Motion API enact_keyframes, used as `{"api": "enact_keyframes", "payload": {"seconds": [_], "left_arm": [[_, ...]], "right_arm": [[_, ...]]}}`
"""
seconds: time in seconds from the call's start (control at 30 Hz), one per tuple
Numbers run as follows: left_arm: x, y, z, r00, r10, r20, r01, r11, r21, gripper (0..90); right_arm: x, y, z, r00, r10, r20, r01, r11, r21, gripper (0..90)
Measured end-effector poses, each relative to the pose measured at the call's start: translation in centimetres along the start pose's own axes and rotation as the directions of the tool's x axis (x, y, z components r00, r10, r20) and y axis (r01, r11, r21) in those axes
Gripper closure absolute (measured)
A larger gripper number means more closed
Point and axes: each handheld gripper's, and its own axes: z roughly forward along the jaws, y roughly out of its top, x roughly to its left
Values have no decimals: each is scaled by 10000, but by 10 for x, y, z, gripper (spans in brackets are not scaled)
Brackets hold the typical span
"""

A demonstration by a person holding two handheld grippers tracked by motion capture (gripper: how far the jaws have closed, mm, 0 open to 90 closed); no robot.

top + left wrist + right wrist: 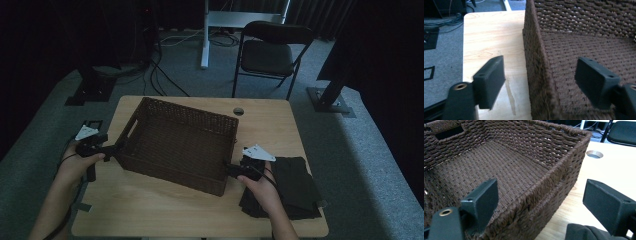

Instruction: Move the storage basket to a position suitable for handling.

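Observation:
A brown woven basket (175,167) sits at an angle on the wooden table (165,205). My left gripper (117,148) is at its left end wall. In the left gripper view the gripper (541,66) straddles that wall (536,75), one jaw over the table and one inside the basket, with gaps on both sides. My right gripper (229,170) is at the basket's right end. In the right gripper view the gripper (542,187) stands open astride the rim (554,175), one jaw inside and one outside. The basket looks empty.
A stack of dark folded cloth (297,185) lies at the table's right front, under my right hand, and its edge shows as dark cloth (584,232). A cable hole (238,111) is near the far edge. A black chair (270,50) stands beyond the table.

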Motion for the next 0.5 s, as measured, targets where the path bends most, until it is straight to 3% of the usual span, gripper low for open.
{"api": "enact_keyframes", "payload": {"seconds": [0.13, 0.17, 0.2, 0.23, 0.3, 0.37, 0.5], "left_arm": [[-3, -1, 6, 9996, 270, -75, -268, 9994, 217, 344], [-4, -2, 8, 9992, 403, -84, -400, 9987, 316, 401], [-6, -3, 10, 9979, 641, -121, -635, 9971, 430, 404], [-7, -4, 12, 9979, 639, -106, -634, 9973, 371, 426], [-9, -5, 14, 9997, 198, 154, -201, 9996, 208, 500], [-11, -6, 18, 9993, 363, 57, -364, 9991, 195, 555], [-17, -6, 22, 9985, 521, -177, -517, 9984, 212, 600]], "right_arm": [[4, -3, 6, 9995, -260, 168, 259, 9996, 75, 128], [6, -4, 7, 9994, -269, 216, 267, 9996, 99, 128], [7, -5, 8, 9991, -291, 311, 290, 9996, 50, 134], [8, -5, 9, 9991, -197, 375, 199, 9998, -66, 141], [10, -6, 10, 9992, -72, 401, 81, 9997, -225, 183], [12, -7, 11, 9977, -133, 666, 150, 9996, -248, 261], [14, -7, 13, 9971, 5, 758, 4, 9999, -113, 338]]}}
